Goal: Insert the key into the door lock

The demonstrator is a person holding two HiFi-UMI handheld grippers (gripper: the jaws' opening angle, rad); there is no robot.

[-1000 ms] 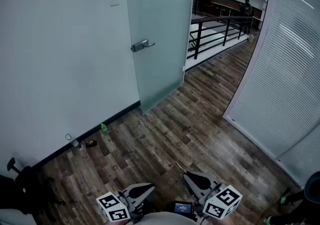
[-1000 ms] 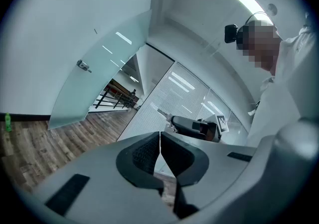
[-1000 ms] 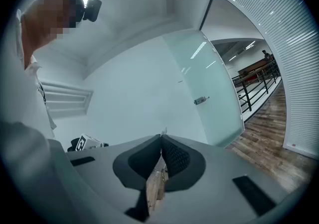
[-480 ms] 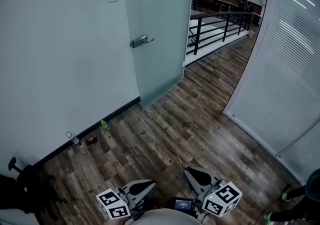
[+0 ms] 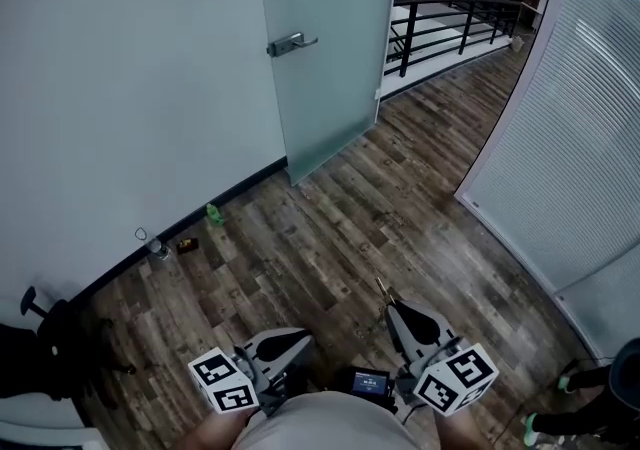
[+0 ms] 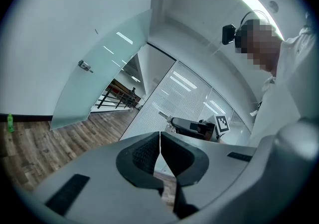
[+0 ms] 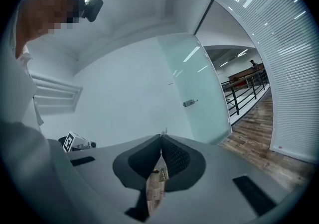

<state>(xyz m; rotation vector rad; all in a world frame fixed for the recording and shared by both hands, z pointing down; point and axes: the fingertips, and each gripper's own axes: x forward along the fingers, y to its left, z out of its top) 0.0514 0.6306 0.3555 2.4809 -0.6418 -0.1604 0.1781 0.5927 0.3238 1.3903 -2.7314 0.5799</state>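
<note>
— How is the right gripper?
— Clamped on the key. Its own view shows the brass between the pads.
— And the left gripper?
— Pressed together, empty.
— The head view?
— It shows only the key's tip, well short of the frosted glass door and its lever handle. Both sit higher in that view than a second ago.
</note>
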